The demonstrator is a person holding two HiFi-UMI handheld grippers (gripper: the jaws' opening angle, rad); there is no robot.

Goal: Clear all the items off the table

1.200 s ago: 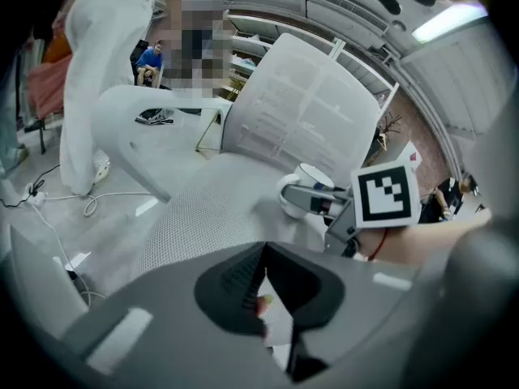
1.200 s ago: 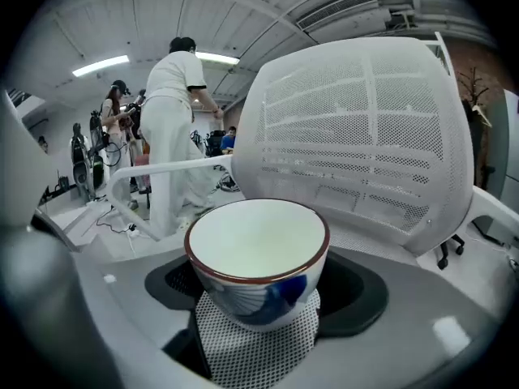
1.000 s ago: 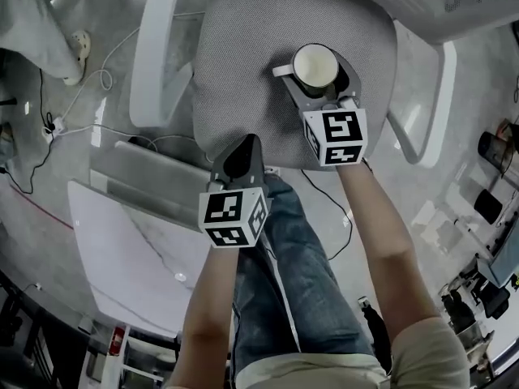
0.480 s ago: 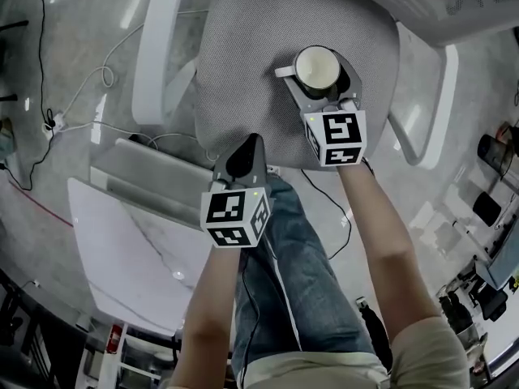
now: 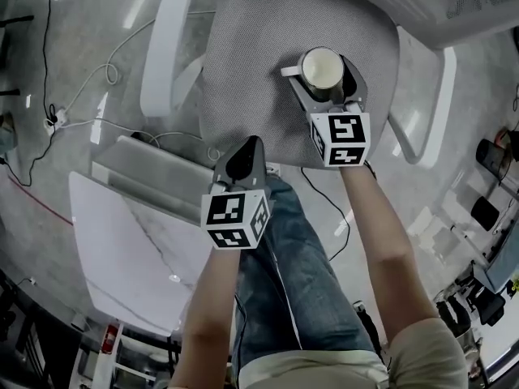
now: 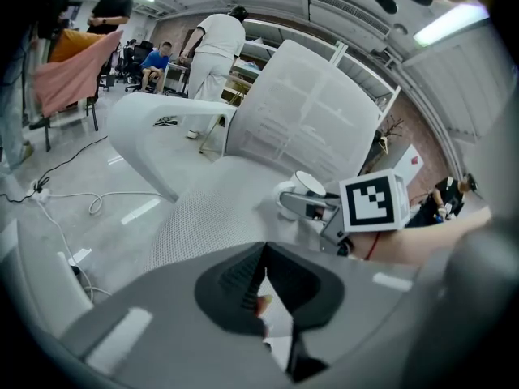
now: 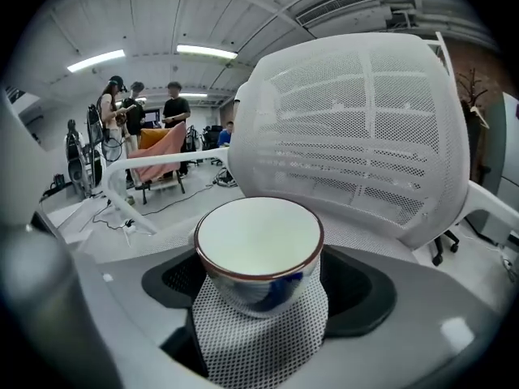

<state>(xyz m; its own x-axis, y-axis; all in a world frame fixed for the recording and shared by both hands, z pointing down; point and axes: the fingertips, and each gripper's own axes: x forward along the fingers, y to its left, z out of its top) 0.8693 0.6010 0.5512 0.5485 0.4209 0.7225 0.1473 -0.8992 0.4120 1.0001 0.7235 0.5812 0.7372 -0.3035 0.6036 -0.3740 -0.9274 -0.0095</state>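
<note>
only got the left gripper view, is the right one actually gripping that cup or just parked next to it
Observer: Gripping. The right gripper view shows the right tongs closed on the cup, a pad on each side.
Operator: anything in it
Observer: No, its white inside is empty.
Operator: where's the table from here
Observer: In the head view the white table is at the person's left side, nearer the person than the chair seat.

An open-plan office or lab: mesh office chair, ceiling strip lights, floor cables.
</note>
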